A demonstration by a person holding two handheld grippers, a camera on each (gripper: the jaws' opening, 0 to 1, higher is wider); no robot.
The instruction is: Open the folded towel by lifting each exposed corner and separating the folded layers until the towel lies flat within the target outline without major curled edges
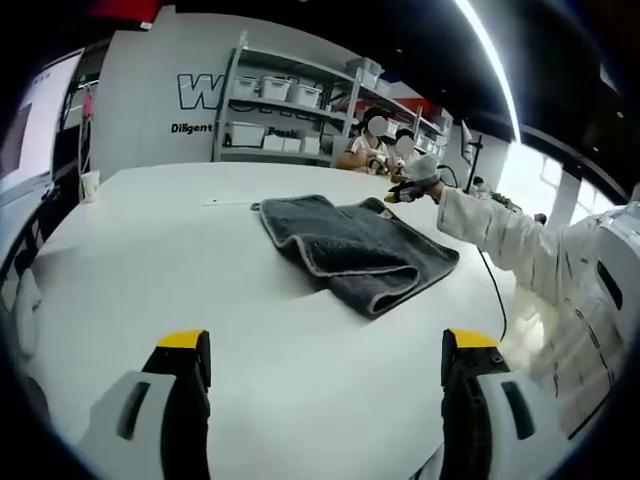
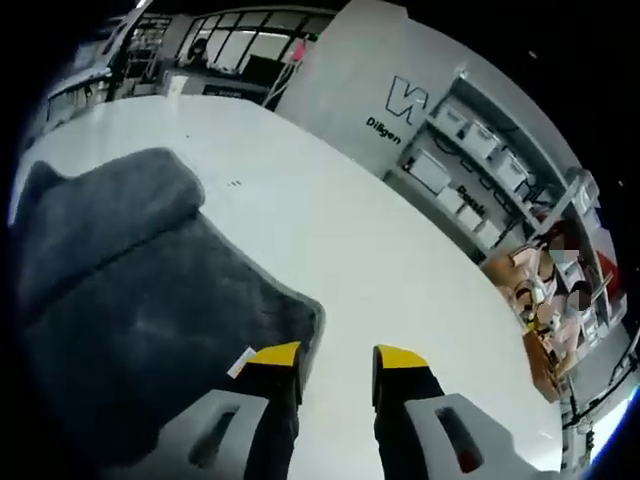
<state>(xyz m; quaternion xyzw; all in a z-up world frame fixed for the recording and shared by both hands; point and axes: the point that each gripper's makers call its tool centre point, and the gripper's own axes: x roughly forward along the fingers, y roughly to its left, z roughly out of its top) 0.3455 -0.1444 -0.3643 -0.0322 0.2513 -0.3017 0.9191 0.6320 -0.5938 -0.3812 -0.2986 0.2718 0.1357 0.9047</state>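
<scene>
A dark grey folded towel [image 1: 350, 250] with a lighter hem lies on the white table [image 1: 150, 270], its top layer doubled over toward the near right. My left gripper [image 1: 325, 350] is wide open, well short of the towel, nothing between its jaws. The right gripper [image 1: 408, 190], held by a hand in a white sleeve, is at the towel's far right corner. In the right gripper view the towel [image 2: 130, 290] lies to the left. My right gripper [image 2: 337, 358] is open, bare table between its jaws, the left jaw over the towel's corner [image 2: 305, 320] beside a small tag [image 2: 240, 362].
A paper cup [image 1: 90, 185] stands at the table's left edge. Shelves with white bins [image 1: 280, 115] line the back wall, and people sit behind the table's far side. A thin cable [image 1: 495, 290] runs down the right of the table. A short mark [image 1: 230, 203] lies left of the towel.
</scene>
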